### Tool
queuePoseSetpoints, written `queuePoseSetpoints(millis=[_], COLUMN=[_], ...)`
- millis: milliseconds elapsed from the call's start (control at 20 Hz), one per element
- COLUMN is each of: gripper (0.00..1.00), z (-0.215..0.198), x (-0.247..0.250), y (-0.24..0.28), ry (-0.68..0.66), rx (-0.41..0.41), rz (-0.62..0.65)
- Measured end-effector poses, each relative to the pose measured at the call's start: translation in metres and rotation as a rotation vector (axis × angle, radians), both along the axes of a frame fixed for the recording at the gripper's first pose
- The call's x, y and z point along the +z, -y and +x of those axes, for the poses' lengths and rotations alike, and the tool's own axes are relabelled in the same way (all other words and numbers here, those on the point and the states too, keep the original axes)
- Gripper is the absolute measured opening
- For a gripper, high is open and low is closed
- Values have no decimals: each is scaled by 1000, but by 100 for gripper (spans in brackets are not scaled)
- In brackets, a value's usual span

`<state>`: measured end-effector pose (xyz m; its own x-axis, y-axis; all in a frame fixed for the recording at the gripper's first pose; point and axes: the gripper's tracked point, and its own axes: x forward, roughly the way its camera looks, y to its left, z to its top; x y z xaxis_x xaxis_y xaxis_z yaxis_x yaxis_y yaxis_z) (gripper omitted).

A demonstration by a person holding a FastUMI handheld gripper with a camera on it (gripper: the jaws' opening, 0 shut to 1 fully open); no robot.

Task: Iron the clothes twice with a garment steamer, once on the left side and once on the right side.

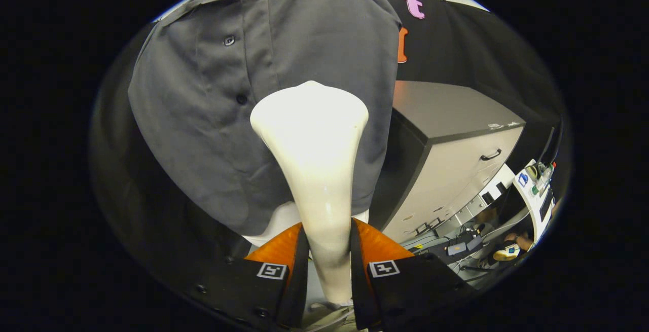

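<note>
Hanging just ahead, the grey shirt takes the garment steamer, whose wide head sits at the lower right panel beside the button placket. The gripper clamps the steamer's neck, both fingers pressing it. Risk: the smooth, tapered neck could slip or twist, or the head could snag on the hem.

Floor beside grey cabinet — small devices, tangled cables on it.
</note>
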<state>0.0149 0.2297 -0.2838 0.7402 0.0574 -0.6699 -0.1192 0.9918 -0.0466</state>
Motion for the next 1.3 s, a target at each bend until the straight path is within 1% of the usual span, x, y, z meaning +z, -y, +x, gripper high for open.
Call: queuePoseSetpoints(millis=[250,650,950,1150,1300], gripper=[45,45,45,45,45], z=[4,8,10,17,22], x=[41,109,128,137,134], y=[-20,-88,-131,-154,-172], ry=[77,207,260,290,291], rx=[11,95,142,151,165], rz=[26,52,61,55,47])
